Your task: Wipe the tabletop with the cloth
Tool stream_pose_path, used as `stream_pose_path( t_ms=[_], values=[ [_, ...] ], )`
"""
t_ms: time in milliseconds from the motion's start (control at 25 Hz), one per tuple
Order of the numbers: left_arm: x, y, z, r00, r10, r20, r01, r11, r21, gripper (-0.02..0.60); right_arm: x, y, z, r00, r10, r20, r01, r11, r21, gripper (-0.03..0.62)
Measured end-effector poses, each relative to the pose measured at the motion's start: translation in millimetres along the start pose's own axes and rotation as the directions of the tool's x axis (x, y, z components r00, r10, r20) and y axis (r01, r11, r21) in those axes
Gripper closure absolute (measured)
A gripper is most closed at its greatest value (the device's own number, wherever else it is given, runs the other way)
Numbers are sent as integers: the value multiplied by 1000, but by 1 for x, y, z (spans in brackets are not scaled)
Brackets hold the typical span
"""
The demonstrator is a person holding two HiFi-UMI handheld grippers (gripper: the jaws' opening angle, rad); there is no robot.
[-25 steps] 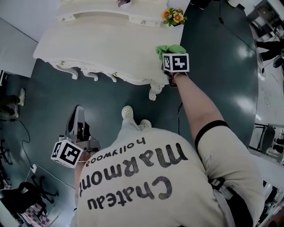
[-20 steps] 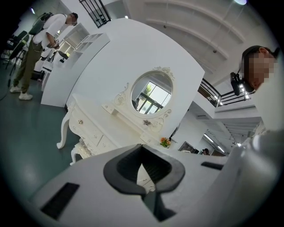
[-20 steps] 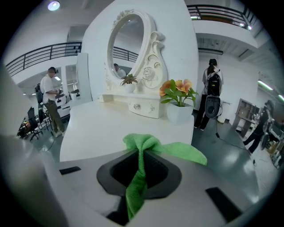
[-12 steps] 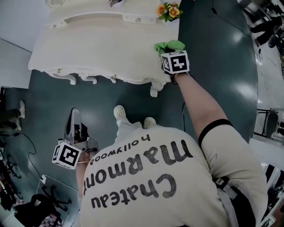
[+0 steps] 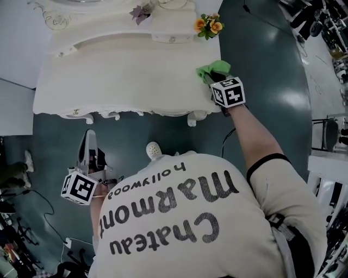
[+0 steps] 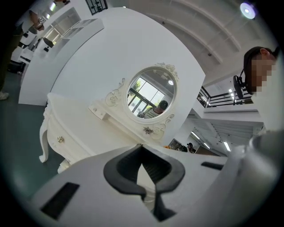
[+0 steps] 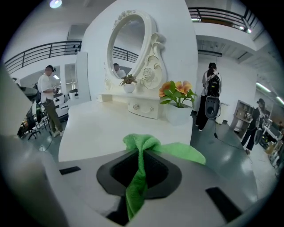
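1. White and ornately carved, the surface (image 5: pixel 125 70) is set on a dark green floor (image 5: pixel 261 65) in a large hall, and people are seen standing far behind.
2. A green cloth (image 5: pixel 213 69) is found at the right edge of the surface, near the front right corner. It is pinched between the jaws of the right tool (image 7: pixel 141 155), with a bunched ridge raised between them and a loose flap spread to the right.
3. The cloth is judged to be soft, light and limp, so it can be expected to crumple and drag rather than slide flat. A hold on the bunched middle is judged best, so that loose fabric is left underneath to be pressed down. A firm pinch would be needed, since thin fabric may be pulled out by friction.
4. The left tool (image 6: pixel 142 148) is closed on nothing and is held low over the floor, well apart from the surface.
5. A pot of orange flowers (image 5: pixel 208 24) is placed at the back right corner, near the cloth, and could be tipped by a careless sweep. A small plant (image 5: pixel 140 11), a drawer box (image 5: pixel 171 35) and a mirror (image 7: pixel 128 42) are ranged along the back edge and would have to be skirted.
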State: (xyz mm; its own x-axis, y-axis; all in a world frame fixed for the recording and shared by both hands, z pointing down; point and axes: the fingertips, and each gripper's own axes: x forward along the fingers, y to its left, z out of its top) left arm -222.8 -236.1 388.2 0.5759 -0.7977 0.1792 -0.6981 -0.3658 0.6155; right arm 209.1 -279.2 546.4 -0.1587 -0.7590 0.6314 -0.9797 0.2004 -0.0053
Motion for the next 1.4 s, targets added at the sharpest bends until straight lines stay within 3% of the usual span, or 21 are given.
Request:
stream_pose_path(
  t_ms=[240, 360, 480, 680, 840, 1040, 1240, 1400],
  values=[
    [25, 37, 33, 999, -42, -23, 42, 999, 3, 574, 3, -1, -2, 997, 63, -54, -57, 993, 106, 546],
    [40, 53, 45, 997, -66, -42, 66, 998, 6, 574, 2, -6, 5, 996, 59, -62, -46, 980, 192, 545],
    [48, 65, 57, 995, -83, -58, 84, 996, 18, 574, -3, 5, 37, 999, 34, 33, -41, 966, 254, 546],
    [61, 78, 73, 992, -116, -55, 117, 993, 8, 574, 11, 81, 111, 965, 171, 198, -213, 953, 214, 546],
    [65, 88, 69, 990, -121, -78, 121, 993, -2, 574, 30, 137, 135, 944, 223, 245, -274, 940, 202, 546],
    [54, 106, 67, 995, -81, -65, 79, 996, -29, 574, 68, 195, 125, 940, 320, 118, -329, 941, 74, 545],
    [38, 126, 74, 999, -22, -39, 21, 999, -24, 574, 106, 237, 107, 923, 350, -161, -371, 921, -119, 546],
    [17, 134, 84, 1000, 24, 14, -23, 999, -34, 574, 122, 268, 102, 885, 423, -192, -452, 881, -143, 546]
  ],
)
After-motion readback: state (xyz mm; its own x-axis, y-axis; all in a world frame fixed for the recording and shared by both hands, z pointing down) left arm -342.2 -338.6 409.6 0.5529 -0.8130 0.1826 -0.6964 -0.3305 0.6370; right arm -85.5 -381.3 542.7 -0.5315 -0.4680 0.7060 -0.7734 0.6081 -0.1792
